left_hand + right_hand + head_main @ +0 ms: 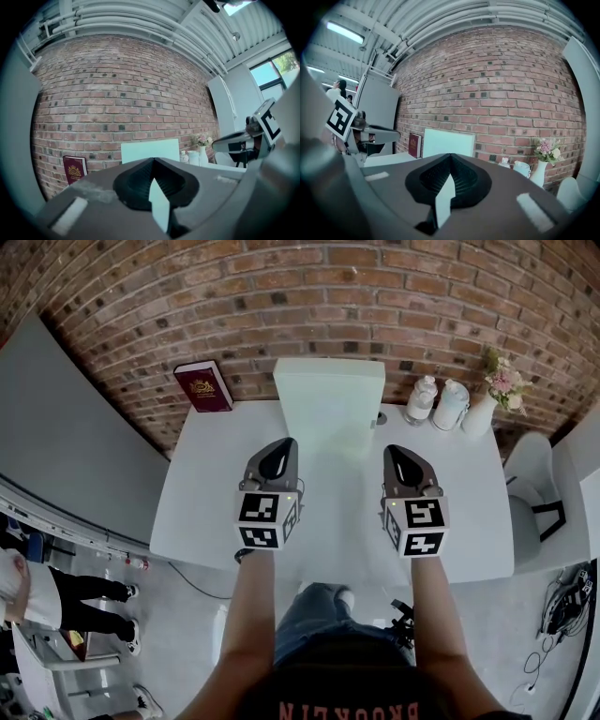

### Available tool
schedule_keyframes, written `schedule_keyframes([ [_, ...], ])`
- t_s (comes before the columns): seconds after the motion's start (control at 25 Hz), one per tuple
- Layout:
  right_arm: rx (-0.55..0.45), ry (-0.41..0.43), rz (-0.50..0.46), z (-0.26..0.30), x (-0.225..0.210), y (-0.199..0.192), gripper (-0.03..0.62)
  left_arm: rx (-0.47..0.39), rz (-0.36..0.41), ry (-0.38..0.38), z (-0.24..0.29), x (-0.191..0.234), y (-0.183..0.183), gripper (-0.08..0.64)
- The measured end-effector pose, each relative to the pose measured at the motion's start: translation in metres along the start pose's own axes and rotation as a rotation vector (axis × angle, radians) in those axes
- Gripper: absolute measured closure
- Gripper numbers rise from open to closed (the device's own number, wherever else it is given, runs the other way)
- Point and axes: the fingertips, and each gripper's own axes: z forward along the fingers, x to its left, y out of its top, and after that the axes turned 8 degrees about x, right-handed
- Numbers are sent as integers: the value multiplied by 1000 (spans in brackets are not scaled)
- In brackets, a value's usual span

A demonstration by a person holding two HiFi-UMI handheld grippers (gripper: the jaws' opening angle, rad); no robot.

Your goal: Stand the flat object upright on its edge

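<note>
Head view: panel (328, 395) upright, long edge along wall (281, 296), perhaps leaning; left gripper (280, 444), right gripper (399, 450) clenched.

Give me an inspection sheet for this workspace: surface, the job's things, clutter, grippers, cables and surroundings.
Surface: white table, nothing lying on its middle.
Job's things: pale flat panel stands upright at the table's back edge, against the brick wall.
Clutter: red book upright against the wall, left of the panel; two white bottles and a vase of flowers to its right.
Grippers: left gripper and right gripper both shut with nothing between the jaws, held over the table, apart from the panel.
Cables: dark cables on the floor at right; nothing seen on the table.
Surroundings: white chair at right; a bystander at lower left.
</note>
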Motion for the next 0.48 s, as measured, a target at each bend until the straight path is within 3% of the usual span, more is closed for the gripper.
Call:
schedule_keyframes([
  [0.48,-53,-21,-20,-14,17,34,594,-55,20,-13,-18,11,29,562],
])
